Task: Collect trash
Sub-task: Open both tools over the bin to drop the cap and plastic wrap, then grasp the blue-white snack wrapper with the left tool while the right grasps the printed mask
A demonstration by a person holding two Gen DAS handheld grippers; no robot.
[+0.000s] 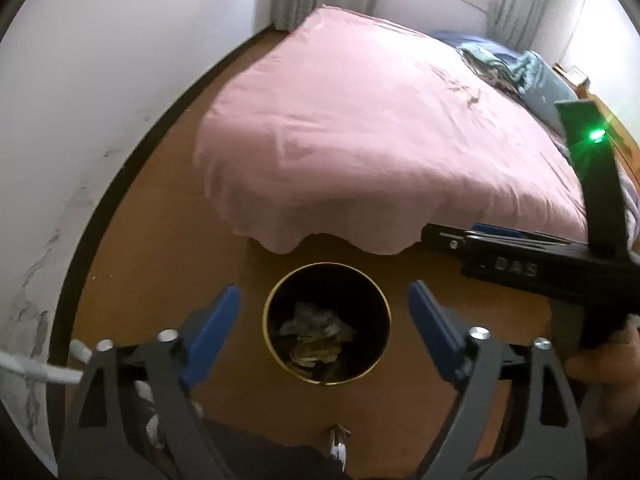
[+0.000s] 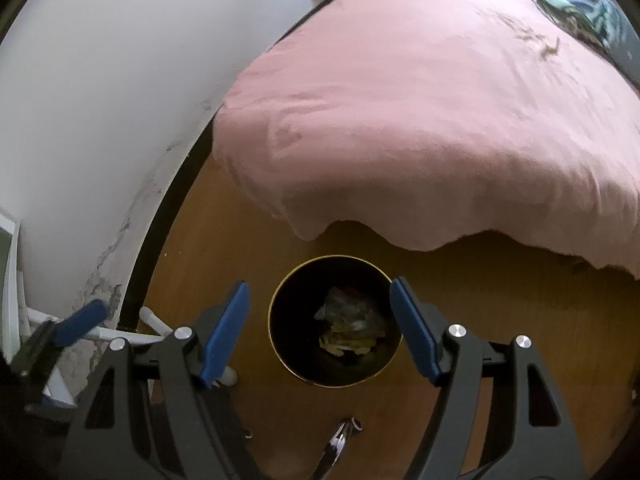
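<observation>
Both tools were held wide apart and empty over the bin (image 1: 326,322): left tool (image 1: 324,308), right tool (image 2: 320,308); crumpled trash (image 2: 350,330) was seen inside.

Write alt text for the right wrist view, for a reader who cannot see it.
The right gripper hangs open and empty above a round black bin with a gold rim that holds crumpled trash. The bin stands on a brown wooden floor, near the foot of a bed under a pink sheet. A white wall is on the left.
</observation>
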